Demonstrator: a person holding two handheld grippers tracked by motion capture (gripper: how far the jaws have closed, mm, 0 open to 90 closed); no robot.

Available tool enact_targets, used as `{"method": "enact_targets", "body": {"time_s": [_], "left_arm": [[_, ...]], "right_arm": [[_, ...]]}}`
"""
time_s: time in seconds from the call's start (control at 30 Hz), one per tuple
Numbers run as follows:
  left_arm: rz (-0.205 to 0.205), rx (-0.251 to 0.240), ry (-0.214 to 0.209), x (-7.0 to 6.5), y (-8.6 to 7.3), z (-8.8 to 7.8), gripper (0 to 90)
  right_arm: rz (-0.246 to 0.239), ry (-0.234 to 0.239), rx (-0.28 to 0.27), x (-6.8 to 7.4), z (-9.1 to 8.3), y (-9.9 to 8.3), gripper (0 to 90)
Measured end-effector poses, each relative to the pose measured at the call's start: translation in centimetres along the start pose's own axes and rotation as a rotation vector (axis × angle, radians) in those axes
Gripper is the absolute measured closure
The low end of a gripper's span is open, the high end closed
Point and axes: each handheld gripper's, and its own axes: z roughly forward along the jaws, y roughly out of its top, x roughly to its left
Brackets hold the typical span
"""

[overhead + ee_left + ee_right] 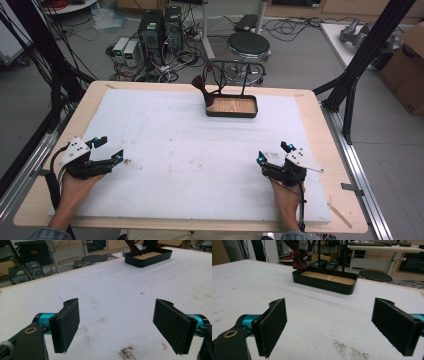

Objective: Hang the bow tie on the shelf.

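I have the left gripper (107,150) and right gripper (272,153) resting wide open at the near corners, probably a ready pose, with the black tray (232,106) far off, holding what may be a dark bow (200,83).

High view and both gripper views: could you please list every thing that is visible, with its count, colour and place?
tray: one, black rim with wooden floor, far middle of the table, with a black wire frame rising from it
cloth piece: one, dark red, hanging at the tray's left end
white mat: one, stained, covering the table
table: one, light wood
stool: one, black, on the floor beyond the table
computer towers: two, black, floor
cardboard box: one, brown, right
left claw: one, black, open, near left
right claw: one, black, open, near right
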Motion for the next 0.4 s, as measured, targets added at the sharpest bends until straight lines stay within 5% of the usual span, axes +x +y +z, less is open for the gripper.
{"method": "enact_targets", "body": {"time_s": [0.4], "left_arm": [[0.003,0.015,0.000,-0.18,-0.41,0.18,21.7]], "right_arm": [[-0.007,0.005,0.000,0.09,-0.03,0.00,12.1]]}}
